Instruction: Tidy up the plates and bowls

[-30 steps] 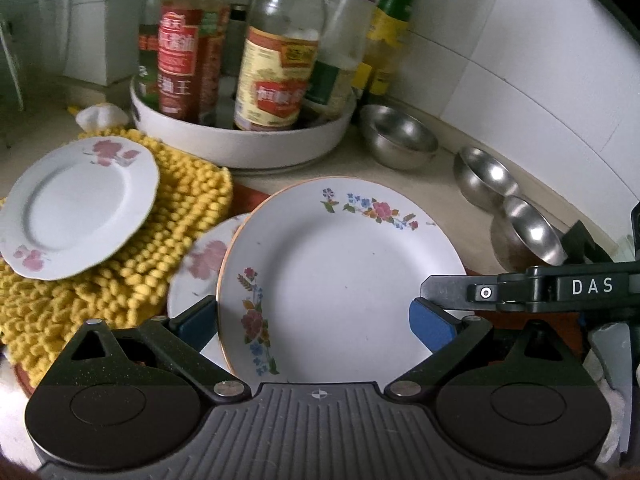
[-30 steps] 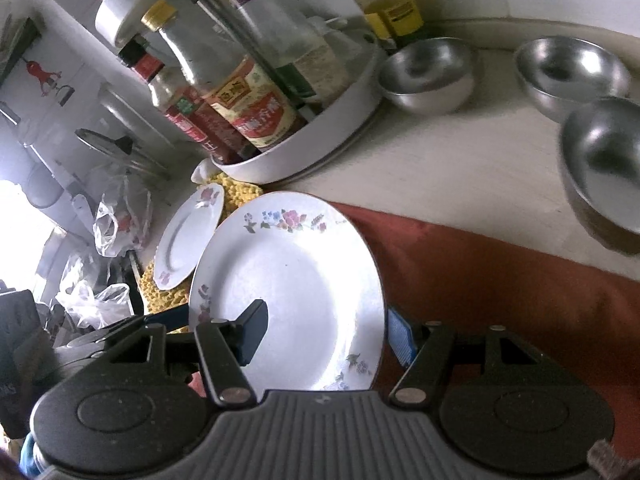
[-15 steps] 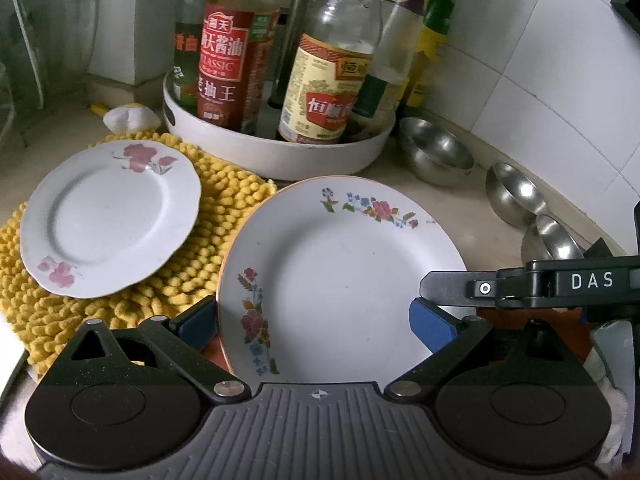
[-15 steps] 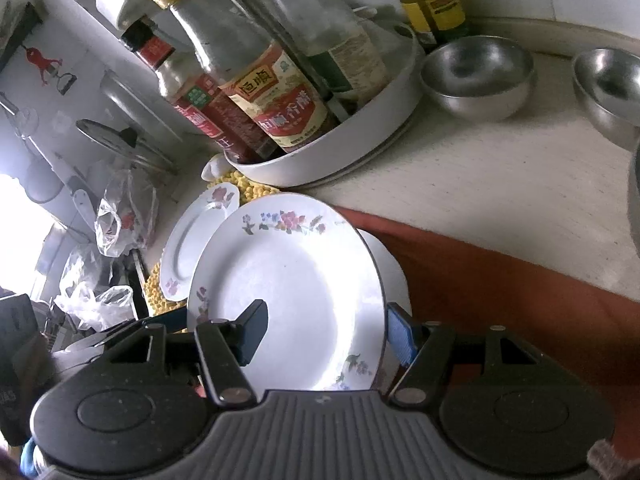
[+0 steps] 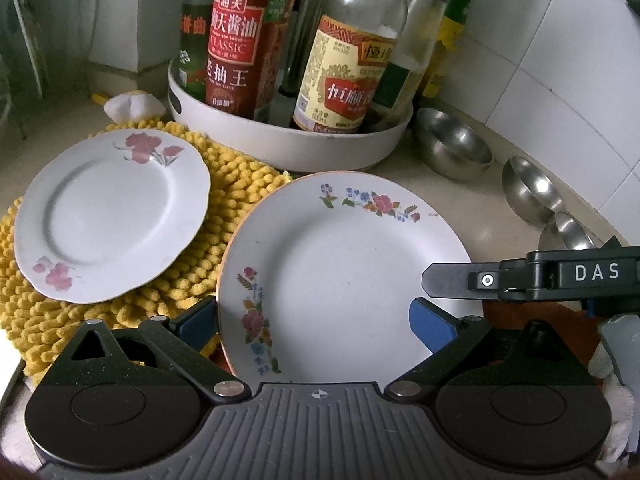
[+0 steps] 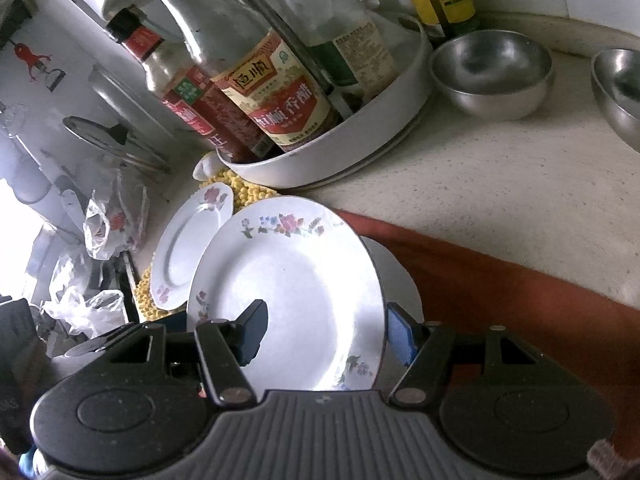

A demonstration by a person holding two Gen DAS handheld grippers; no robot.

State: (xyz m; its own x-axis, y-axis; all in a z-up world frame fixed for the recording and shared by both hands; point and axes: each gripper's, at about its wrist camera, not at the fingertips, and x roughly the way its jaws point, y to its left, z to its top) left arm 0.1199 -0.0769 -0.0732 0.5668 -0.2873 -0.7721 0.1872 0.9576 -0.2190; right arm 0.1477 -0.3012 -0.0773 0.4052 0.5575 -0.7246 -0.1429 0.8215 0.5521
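STATUS: in progress | HELD: large floral plate (image 5: 348, 276) clamped at opposite rims by left gripper (image 5: 316, 320) and right gripper (image 6: 324, 334), above counter beside yellow mat (image 5: 236, 184) | DONE: pink-flower plate (image 5: 112, 216) rests on mat | LEFT: three steel bowls (image 5: 454, 144) unstacked.

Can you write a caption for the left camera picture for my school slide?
Two claws carry a flowered plate toward a pink-flowered plate on a yellow mat.

Both grippers angle downward side by side — the left gripper (image 5: 316, 316) and right gripper (image 6: 326, 334) each clamp one shared plate's rim
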